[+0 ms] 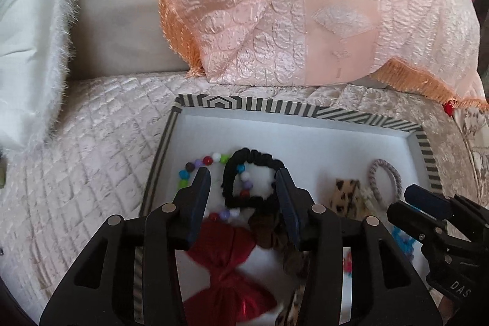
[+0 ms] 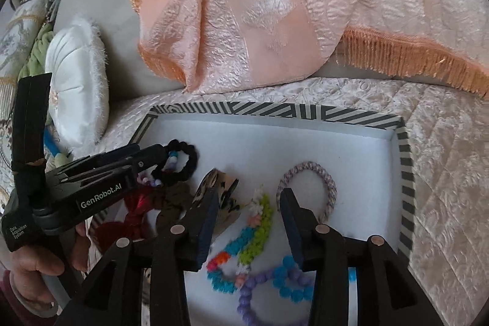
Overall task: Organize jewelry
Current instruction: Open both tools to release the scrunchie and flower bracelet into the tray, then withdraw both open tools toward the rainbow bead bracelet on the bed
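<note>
A striped box lid used as a white tray [image 1: 299, 109] [image 2: 275, 109] lies on a quilted sofa seat. In it lie a black scrunchie [image 1: 250, 161] [image 2: 189, 155], a multicolored bead bracelet [image 1: 207, 160], a red bow [image 1: 226, 274] [image 2: 134, 216], a leopard clip [image 1: 345, 194] [image 2: 226, 188], a grey-pink hair tie [image 1: 383, 182] [image 2: 308, 170], and bright pom-pom bracelets [image 2: 253, 237]. My left gripper [image 1: 243, 182] [image 2: 131, 155] is open over the black scrunchie and beads. My right gripper [image 2: 249, 200] [image 1: 412, 194] is open and empty above the pom-pom bracelets.
A peach fringed throw [image 1: 290, 5] [image 2: 275, 5] drapes the sofa back behind the tray. A white fluffy cushion [image 1: 33, 45] [image 2: 79, 87] sits at the left. The quilted seat [image 1: 91, 158] [image 2: 443, 173] surrounds the tray.
</note>
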`<move>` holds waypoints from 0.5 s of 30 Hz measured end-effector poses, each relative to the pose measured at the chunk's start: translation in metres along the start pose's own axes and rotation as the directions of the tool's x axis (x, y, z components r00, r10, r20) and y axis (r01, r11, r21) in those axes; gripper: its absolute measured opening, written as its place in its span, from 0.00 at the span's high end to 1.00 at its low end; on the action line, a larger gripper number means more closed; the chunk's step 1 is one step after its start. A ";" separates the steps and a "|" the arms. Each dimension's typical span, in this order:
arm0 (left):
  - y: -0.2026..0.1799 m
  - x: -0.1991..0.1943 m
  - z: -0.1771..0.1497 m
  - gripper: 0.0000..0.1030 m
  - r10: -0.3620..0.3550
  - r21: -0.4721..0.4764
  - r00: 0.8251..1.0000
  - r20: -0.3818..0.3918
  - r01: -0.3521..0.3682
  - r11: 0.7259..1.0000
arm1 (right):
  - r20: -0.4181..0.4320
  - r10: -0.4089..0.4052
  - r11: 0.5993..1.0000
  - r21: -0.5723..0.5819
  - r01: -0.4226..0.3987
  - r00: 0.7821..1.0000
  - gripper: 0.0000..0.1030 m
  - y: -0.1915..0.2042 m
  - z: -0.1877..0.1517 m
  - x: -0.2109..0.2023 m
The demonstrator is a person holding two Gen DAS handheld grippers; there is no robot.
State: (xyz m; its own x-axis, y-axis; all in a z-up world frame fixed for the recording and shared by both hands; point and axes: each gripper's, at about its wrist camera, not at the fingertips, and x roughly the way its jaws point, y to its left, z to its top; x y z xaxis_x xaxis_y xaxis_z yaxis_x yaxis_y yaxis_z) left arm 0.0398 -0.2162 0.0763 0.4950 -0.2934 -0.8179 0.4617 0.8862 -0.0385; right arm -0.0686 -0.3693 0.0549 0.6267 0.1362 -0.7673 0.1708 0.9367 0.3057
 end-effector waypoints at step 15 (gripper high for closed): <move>0.004 -0.096 -0.054 0.55 0.062 0.018 0.992 0.108 -0.064 0.998 | 0.034 -0.054 0.996 -0.073 0.056 0.998 0.49 0.036 -0.048 -0.068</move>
State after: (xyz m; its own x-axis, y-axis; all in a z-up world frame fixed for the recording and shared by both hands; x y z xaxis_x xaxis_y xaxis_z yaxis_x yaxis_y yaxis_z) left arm -0.0459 -0.1649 0.1240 0.5993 -0.2749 -0.7519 0.4418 0.8968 0.0242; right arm -0.1411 -0.3294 0.0912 0.6422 0.0747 -0.7629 0.1495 0.9639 0.2202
